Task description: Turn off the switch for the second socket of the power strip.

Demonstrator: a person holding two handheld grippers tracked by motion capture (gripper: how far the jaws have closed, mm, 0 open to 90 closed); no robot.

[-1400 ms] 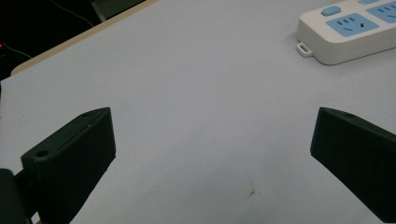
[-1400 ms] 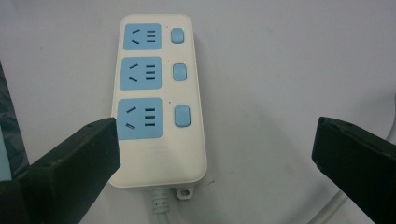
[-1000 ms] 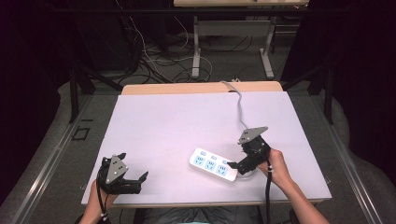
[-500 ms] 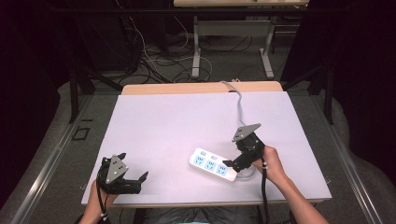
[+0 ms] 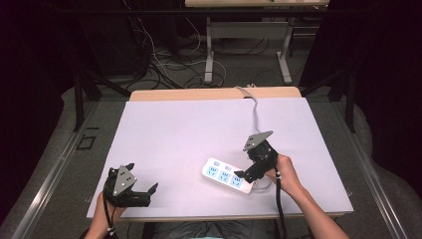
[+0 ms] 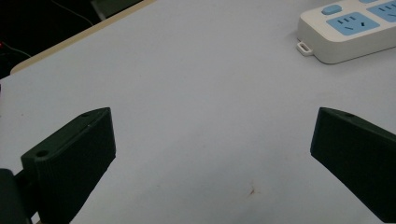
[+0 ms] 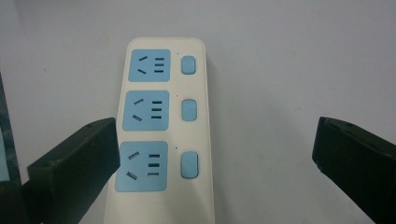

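A white power strip (image 5: 225,175) with three blue sockets and blue switches lies on the table's near right part. Its grey cable (image 5: 256,110) runs to the far edge. My right gripper (image 5: 249,172) hovers over the strip's right end, held by a hand. In the right gripper view the strip (image 7: 161,121) runs lengthwise between the wide-open jaws of the right gripper (image 7: 217,135), closer to the left jaw. My left gripper (image 5: 143,177) rests open near the front left edge. In the left gripper view, the left gripper (image 6: 212,126) has bare table between its jaws and the strip (image 6: 350,28) far off.
The table (image 5: 189,129) has a pale lilac top with a wooden strip (image 5: 199,93) along its far edge. Behind it stand table legs (image 5: 209,55) and loose cables (image 5: 164,64) on the floor. Dark curtains close both sides.
The right gripper has shifted a little left and away from the person, over the strip's end. The left gripper and the strip have stayed put.
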